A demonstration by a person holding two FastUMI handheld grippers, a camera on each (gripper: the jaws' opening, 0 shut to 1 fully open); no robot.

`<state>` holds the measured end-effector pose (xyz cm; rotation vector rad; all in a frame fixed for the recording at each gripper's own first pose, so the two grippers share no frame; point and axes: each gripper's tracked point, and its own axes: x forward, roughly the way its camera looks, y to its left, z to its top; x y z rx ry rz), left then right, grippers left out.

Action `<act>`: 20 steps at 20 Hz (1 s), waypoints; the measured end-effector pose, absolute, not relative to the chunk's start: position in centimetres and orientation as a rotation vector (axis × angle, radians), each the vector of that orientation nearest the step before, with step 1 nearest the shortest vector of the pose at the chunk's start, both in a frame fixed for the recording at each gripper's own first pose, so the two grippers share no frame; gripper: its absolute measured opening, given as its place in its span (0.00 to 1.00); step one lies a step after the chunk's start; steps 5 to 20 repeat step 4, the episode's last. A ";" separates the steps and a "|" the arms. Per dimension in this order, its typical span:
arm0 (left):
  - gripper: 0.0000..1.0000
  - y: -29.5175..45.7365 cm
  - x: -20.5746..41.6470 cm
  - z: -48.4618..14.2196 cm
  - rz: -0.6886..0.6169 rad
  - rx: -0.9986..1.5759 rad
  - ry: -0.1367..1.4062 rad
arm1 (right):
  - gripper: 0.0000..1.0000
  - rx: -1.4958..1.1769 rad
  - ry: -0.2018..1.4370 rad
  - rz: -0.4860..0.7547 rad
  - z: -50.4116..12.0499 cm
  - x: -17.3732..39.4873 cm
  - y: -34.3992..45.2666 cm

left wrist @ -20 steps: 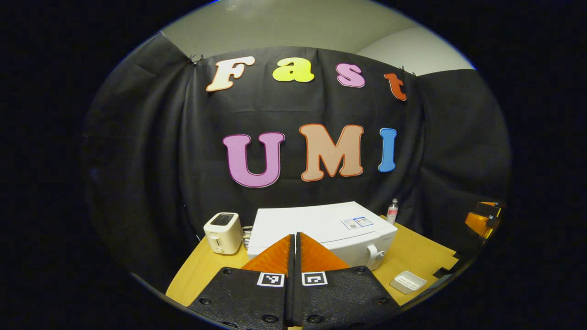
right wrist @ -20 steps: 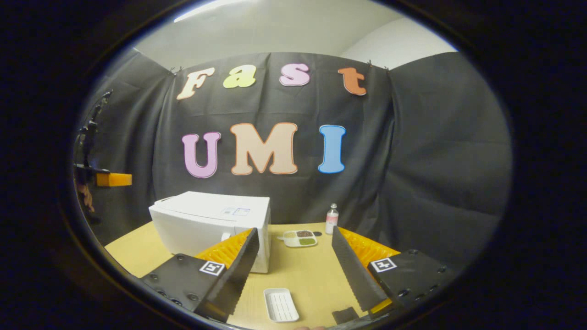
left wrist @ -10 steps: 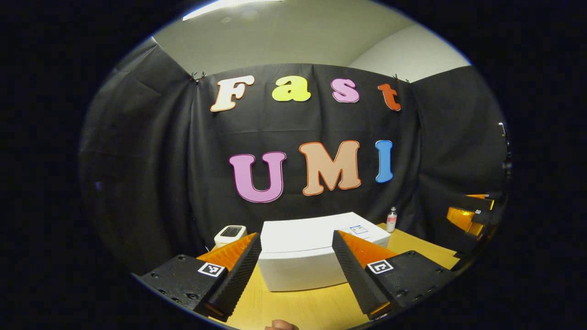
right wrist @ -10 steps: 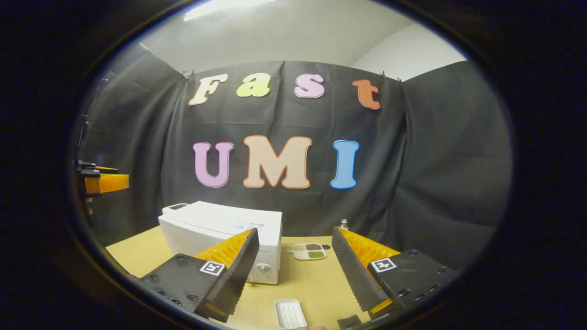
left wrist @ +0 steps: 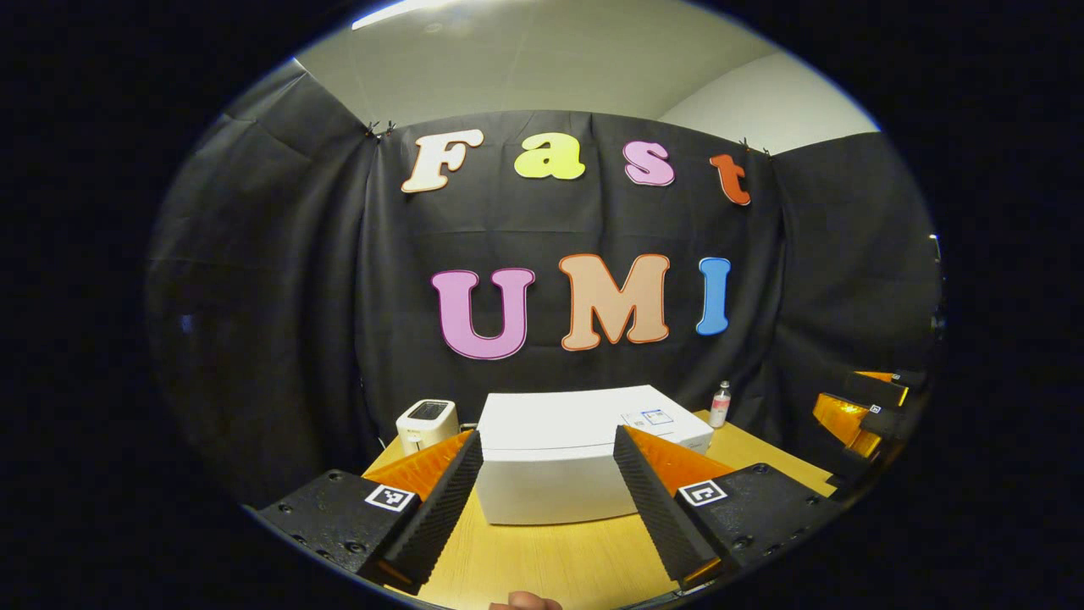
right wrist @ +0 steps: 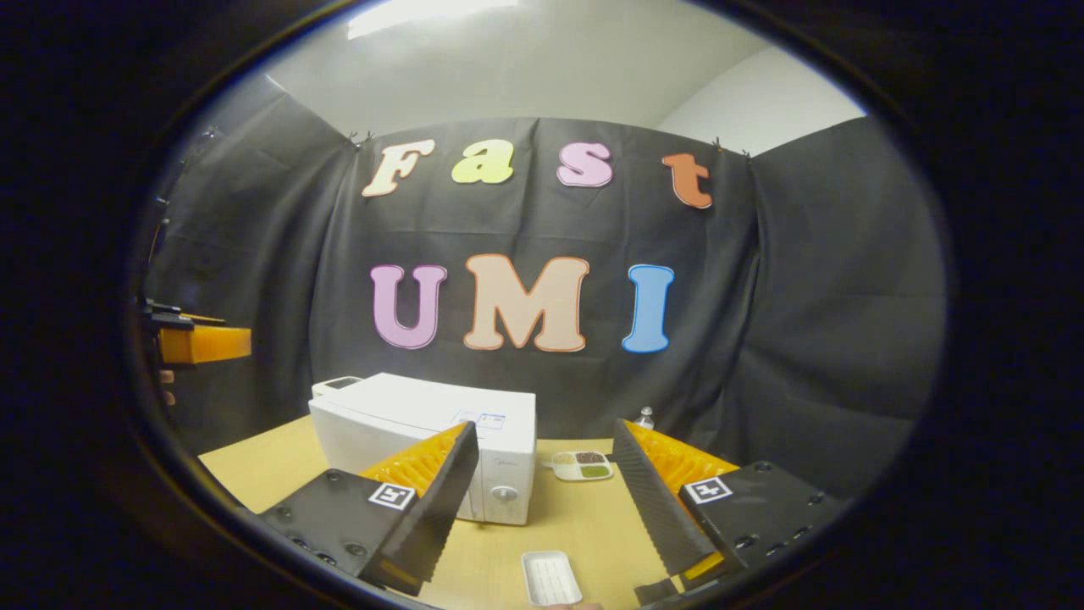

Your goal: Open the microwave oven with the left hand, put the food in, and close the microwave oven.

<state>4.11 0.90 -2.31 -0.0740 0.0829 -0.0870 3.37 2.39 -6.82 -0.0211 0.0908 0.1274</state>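
Observation:
The white microwave [left wrist: 550,462] stands on the wooden table [left wrist: 542,563], straight ahead of my left gripper [left wrist: 549,440], which is open with nothing between its fingers. In the right gripper view the microwave [right wrist: 423,424] shows its front corner with a round knob [right wrist: 504,493]; its door looks closed. A small divided dish of food [right wrist: 582,464] lies on the table to the right of the microwave. My right gripper [right wrist: 544,428] is open and holds nothing, well short of the dish. The left gripper [right wrist: 203,343] hangs at the far left, the right gripper [left wrist: 860,407] at the far right.
A cream toaster [left wrist: 426,421] sits left of the microwave. A small bottle [left wrist: 721,404] stands by the back wall, right of the microwave. An empty white ridged tray [right wrist: 550,578] lies near the table's front edge, with a dark object [right wrist: 652,590] beside it.
My left gripper went from shut to open and dropped lower, facing the microwave's plain side. The right gripper view came nearer the microwave, its fingers staying open.

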 end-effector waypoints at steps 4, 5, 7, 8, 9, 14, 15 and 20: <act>0.97 0.0 3.9 -3.2 -0.112 -0.070 0.113 | 0.92 -0.033 0.107 0.134 -7.4 3.4 2.3; 0.97 0.0 3.9 -3.2 -0.112 -0.070 0.113 | 0.92 -0.033 0.107 0.134 -7.4 3.4 2.3; 0.97 0.0 3.9 -3.2 -0.112 -0.070 0.113 | 0.92 -0.033 0.107 0.134 -7.4 3.4 2.3; 0.97 0.0 3.9 -3.2 -0.112 -0.070 0.113 | 0.92 -0.033 0.107 0.134 -7.4 3.4 2.3; 0.97 0.0 3.9 -3.2 -0.112 -0.070 0.113 | 0.92 -0.033 0.107 0.134 -7.4 3.4 2.3; 0.97 0.0 3.9 -3.2 -0.112 -0.070 0.113 | 0.92 -0.033 0.107 0.134 -7.4 3.4 2.3; 0.97 0.0 3.9 -3.2 -0.112 -0.070 0.113 | 0.92 -0.033 0.107 0.134 -7.4 3.4 2.3; 0.97 0.0 3.9 -3.2 -0.112 -0.070 0.113 | 0.92 -0.033 0.107 0.134 -7.4 3.4 2.3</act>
